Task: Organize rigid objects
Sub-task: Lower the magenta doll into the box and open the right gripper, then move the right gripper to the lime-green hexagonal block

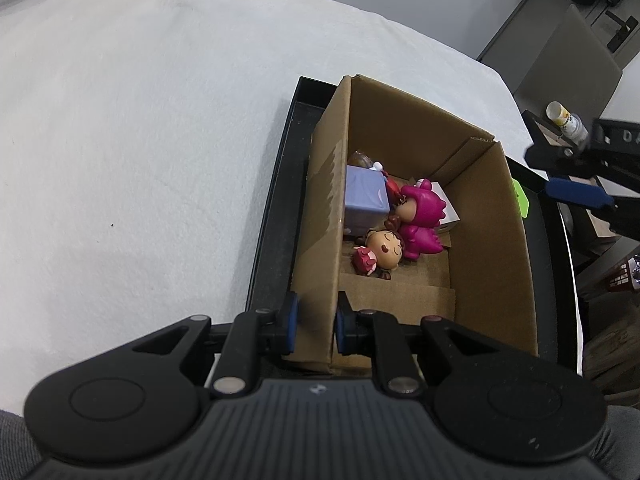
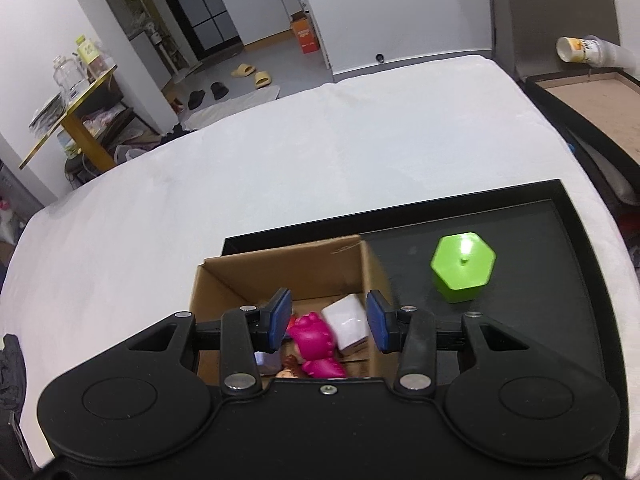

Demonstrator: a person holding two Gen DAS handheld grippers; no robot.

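A cardboard box (image 1: 492, 232) stands in a black tray (image 1: 276, 220) on a white cloth. Inside lie a purple cube (image 1: 366, 196), a magenta dinosaur figure (image 1: 420, 216), a doll with a brown-haired head (image 1: 382, 250) and a white box (image 1: 448, 208). My left gripper (image 1: 316, 326) is shut on the box's left wall near its front corner. My right gripper (image 2: 328, 320) is open and empty above the cardboard box (image 2: 280, 272), over the magenta figure (image 2: 316, 340) and white box (image 2: 348, 320). A green hexagonal block (image 2: 462, 272) stands on the tray (image 2: 576, 240) to the right of the box.
The white cloth (image 1: 140, 140) covers the table to the left and behind the tray. A brown framed board (image 2: 592, 108) and a paper cup (image 2: 576, 50) sit beyond the table's right edge. The right gripper also shows at the right edge of the left wrist view (image 1: 580, 192).
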